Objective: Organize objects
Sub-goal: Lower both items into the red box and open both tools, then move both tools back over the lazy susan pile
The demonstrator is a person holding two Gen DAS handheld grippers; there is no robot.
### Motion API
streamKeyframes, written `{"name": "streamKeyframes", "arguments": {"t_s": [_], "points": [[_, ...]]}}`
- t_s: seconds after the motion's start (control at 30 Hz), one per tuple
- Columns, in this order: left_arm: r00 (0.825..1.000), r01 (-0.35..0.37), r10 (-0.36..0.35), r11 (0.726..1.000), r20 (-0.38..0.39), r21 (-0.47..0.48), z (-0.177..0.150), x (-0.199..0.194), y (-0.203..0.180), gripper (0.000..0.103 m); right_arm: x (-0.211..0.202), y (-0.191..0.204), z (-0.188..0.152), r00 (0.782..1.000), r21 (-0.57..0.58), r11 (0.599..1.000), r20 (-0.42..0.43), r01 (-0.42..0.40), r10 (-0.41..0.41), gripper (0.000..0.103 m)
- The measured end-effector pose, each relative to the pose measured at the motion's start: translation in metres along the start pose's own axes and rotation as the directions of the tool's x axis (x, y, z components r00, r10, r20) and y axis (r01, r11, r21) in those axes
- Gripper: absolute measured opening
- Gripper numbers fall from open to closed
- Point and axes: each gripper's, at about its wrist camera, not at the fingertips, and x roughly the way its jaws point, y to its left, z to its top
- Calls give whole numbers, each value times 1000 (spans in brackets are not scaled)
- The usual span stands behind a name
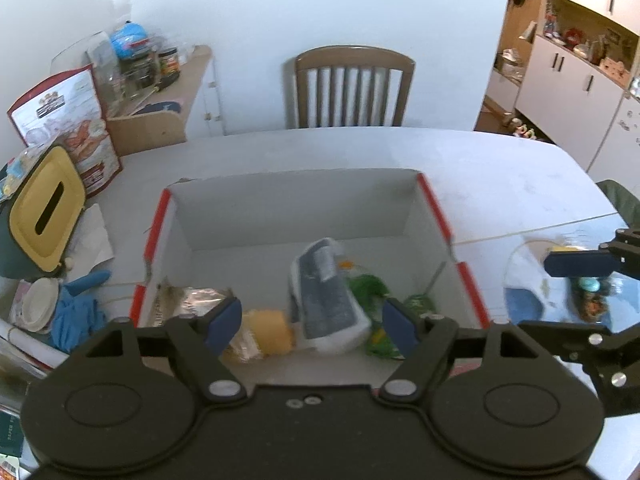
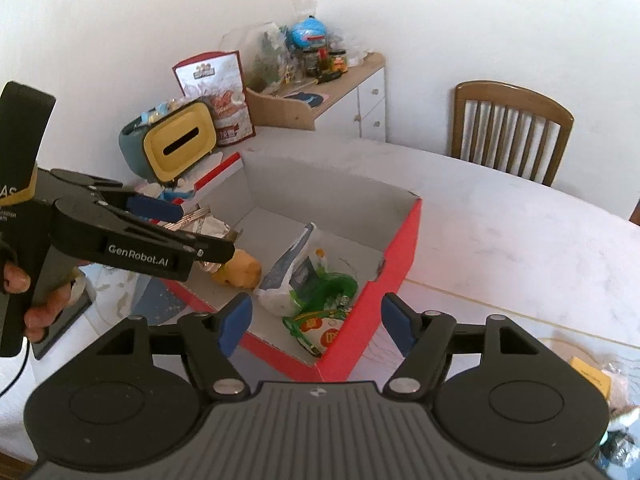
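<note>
Below, in the left wrist view, our left gripper (image 1: pixel 312 326) hangs over the near edge of a red box (image 1: pixel 436 210) with a white inside, its two blue pads spread wide and nothing between them. Inside the box we see a grey and white pouch (image 1: pixel 328 300) lying tilted, a green packet (image 1: pixel 378 300) just to its right and touching it, a yellow lump (image 1: pixel 270 332) to its left, and a crinkled foil bag (image 1: pixel 196 298) against the left wall. Left of the box on the white table (image 1: pixel 500 168) stands a teal tissue holder with a yellow lid (image 1: pixel 44 216), with a blue glove (image 1: pixel 76 316) near it. A wooden chair (image 1: pixel 354 86) sits at the far side. At the right edge our right gripper (image 1: pixel 576 264) shows, one blue pad visible over a cluttered plate; from this angle alone we cannot tell its spread. In the right wrist view, the right gripper (image 2: pixel 316 322) has its pads released, well apart, empty, hovering above the near corner of the box (image 2: pixel 400 248). The pouch (image 2: pixel 286 268), green packet (image 2: pixel 324 300) and yellow lump (image 2: pixel 240 268) lie on the box floor. The left gripper (image 2: pixel 168 224) reaches in over the box's left wall, held by a hand (image 2: pixel 36 300). The tissue holder (image 2: pixel 180 144) stands beyond it.
</note>
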Motion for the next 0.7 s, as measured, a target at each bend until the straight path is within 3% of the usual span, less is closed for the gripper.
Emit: {"name": "streamKeyframes", "arguments": {"t_s": [0.3,0.57,0.7], "points": [[998,43,-44,998,36,34,1,-18,-35,85,-43,-21,-14,998,47,998,52,37,-39,75],[995,75,-78,995,54,64,-1,-24,-74,102,-83,-56,-44,992,89,993,87,81,-88,79],[994,92,-96,993,59,75,0,-23,-93,102,-101,-81,-63,986,129,984,94,122,-135,82]]}}
